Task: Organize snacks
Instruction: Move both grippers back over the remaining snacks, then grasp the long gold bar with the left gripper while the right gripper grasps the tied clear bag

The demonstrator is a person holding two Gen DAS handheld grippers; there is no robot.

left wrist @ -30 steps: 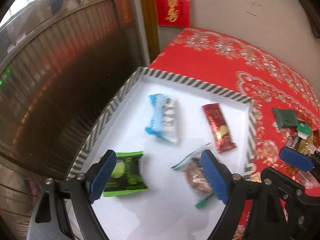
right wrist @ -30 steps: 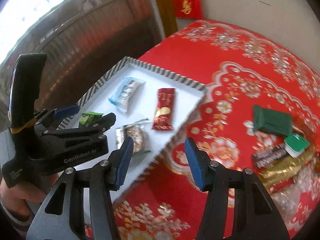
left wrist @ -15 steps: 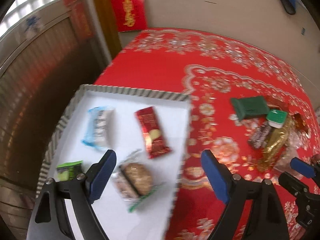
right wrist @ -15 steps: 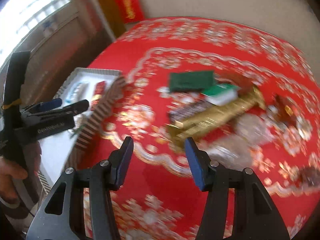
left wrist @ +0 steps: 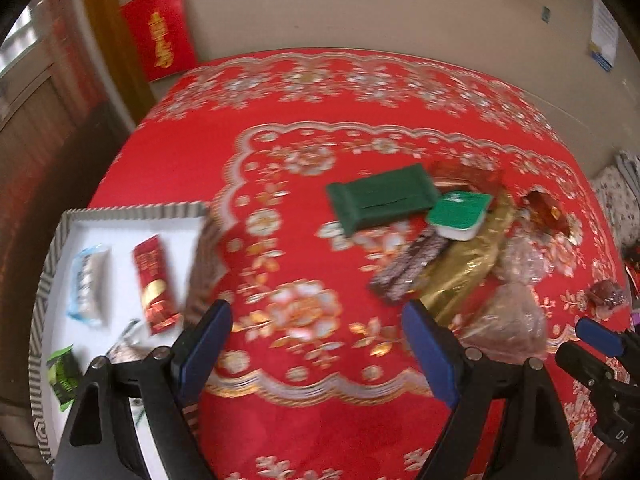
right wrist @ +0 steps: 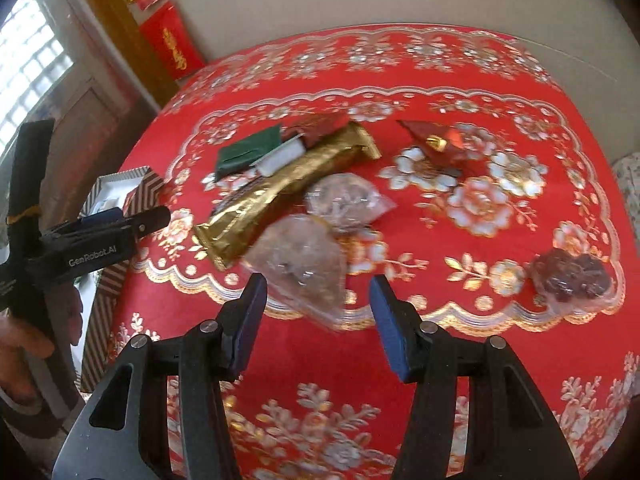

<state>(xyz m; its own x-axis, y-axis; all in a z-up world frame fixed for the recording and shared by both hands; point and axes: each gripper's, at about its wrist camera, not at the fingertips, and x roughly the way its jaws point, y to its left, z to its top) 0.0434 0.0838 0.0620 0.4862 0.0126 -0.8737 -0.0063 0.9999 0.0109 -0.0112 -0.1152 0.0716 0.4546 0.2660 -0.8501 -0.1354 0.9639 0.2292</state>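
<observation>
Showing only rightward: dark red candy (right wrist: 570, 276); both tools (left wrist: 316, 344) (right wrist: 318, 308) released, empty.

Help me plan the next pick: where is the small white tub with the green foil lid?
In the left wrist view the small white tub with the green foil lid sits right of centre in the snack pile, touching the dark green packet and long gold wrapper.

The left gripper (left wrist: 316, 342) is pointing steeply down over the surface (left wrist: 320, 408), its jaws standing wide apart with nothing between them. The right gripper (right wrist: 318, 314) is angling down likewise, jaws parted more narrowly and gripping nothing. A hand (right wrist: 20, 352) is gripping the left gripper's handle.
</observation>
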